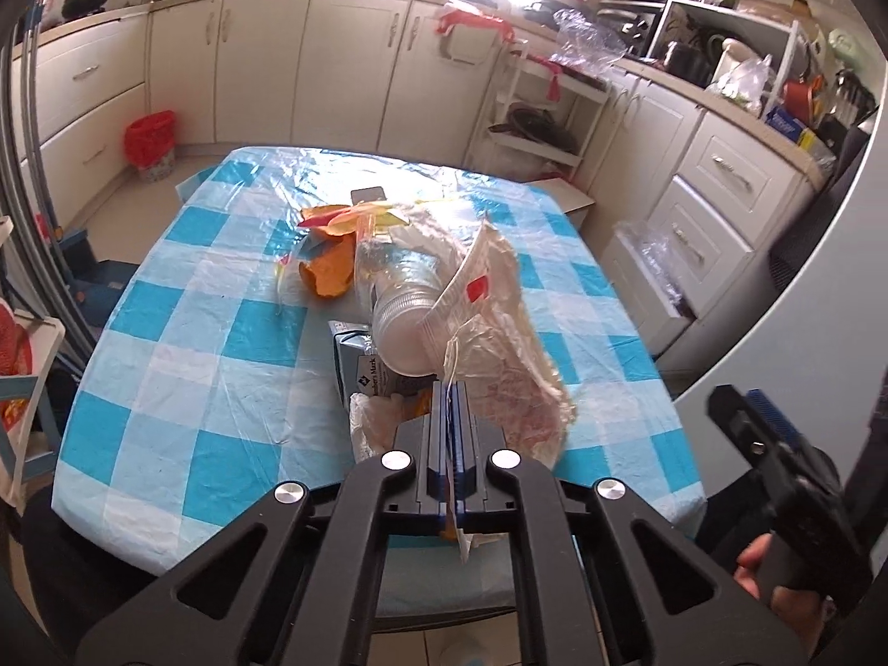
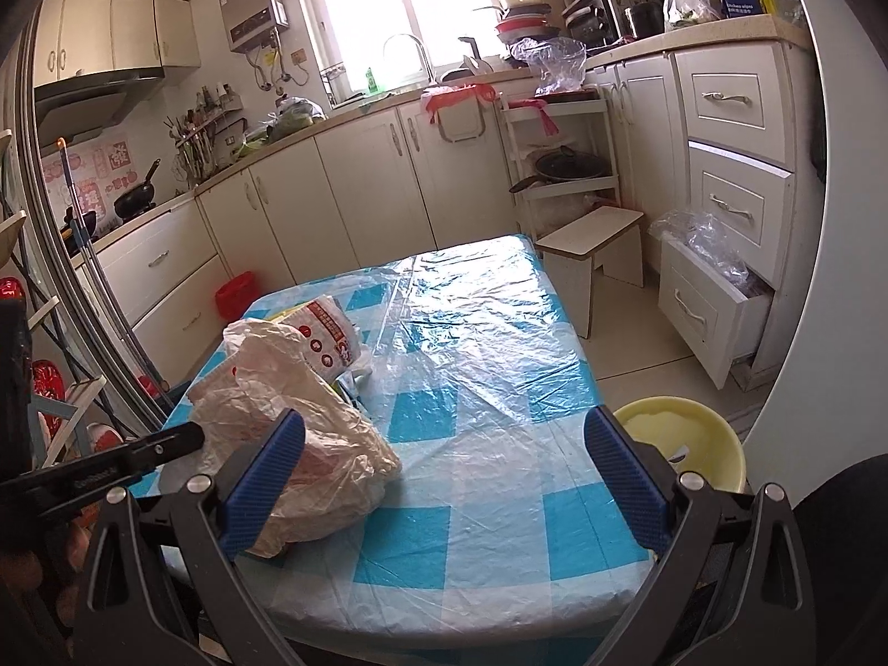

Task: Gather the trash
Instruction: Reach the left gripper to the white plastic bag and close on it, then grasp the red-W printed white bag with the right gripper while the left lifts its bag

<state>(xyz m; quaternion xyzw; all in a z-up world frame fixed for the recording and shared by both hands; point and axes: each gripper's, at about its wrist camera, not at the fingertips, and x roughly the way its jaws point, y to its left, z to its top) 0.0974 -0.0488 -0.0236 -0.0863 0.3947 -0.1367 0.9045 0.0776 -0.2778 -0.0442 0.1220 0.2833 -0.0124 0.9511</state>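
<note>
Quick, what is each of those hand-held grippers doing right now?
Left hand-held gripper: closed on the edge of the plastic bag.
Right hand-held gripper: open, holding nothing.

Right half of table point(image 2: 499, 366) in right wrist view: bare, free passage. Left half blocked by trash pile point(image 2: 299, 416). Stool point(image 2: 594, 238) and yellow bowl point(image 2: 682, 444) flank the table's right edge.
</note>
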